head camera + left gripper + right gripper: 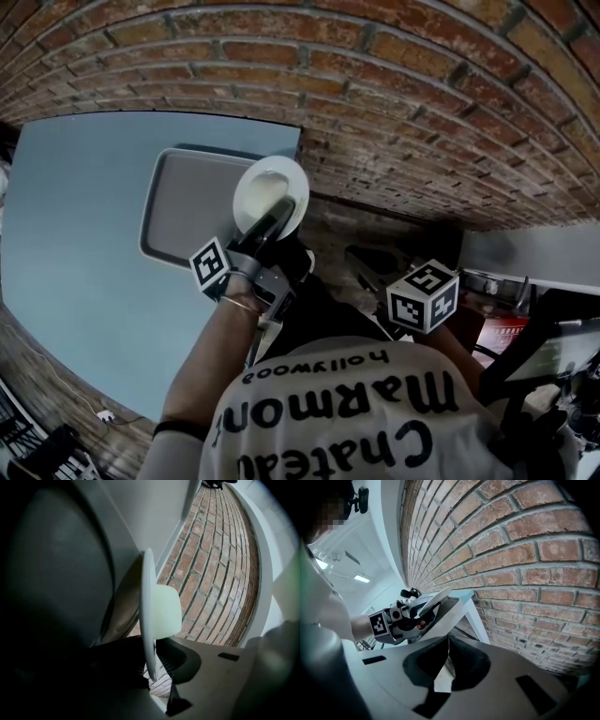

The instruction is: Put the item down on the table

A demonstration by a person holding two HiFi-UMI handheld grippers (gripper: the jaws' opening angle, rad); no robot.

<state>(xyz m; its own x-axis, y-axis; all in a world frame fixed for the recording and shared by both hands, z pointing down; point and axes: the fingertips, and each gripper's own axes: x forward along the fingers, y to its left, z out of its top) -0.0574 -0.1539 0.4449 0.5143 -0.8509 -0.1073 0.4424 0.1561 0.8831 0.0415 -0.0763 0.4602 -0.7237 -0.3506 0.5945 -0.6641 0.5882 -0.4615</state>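
Note:
A white plate [267, 187] hangs tilted over the right end of a grey tray [178, 211] on the pale blue table [75, 206]. My left gripper [272, 223] is shut on the plate's near rim. In the left gripper view the plate [161, 611] stands edge-on, and its rim is pinched at the left gripper [151, 667]. My right gripper [370, 267] hangs off the table's right side, beside the person's body. Its jaws meet in the right gripper view with nothing in the right gripper [448, 660]. That view also shows the left gripper [401, 618] under the plate [436, 599].
A brick wall [422, 112] runs close along the table's far and right sides. The table's right corner [464, 597] lies just past the tray. A white cabinet [530, 248] and dark gear [544, 347] stand at the right. A cable [89, 403] lies below the table's near edge.

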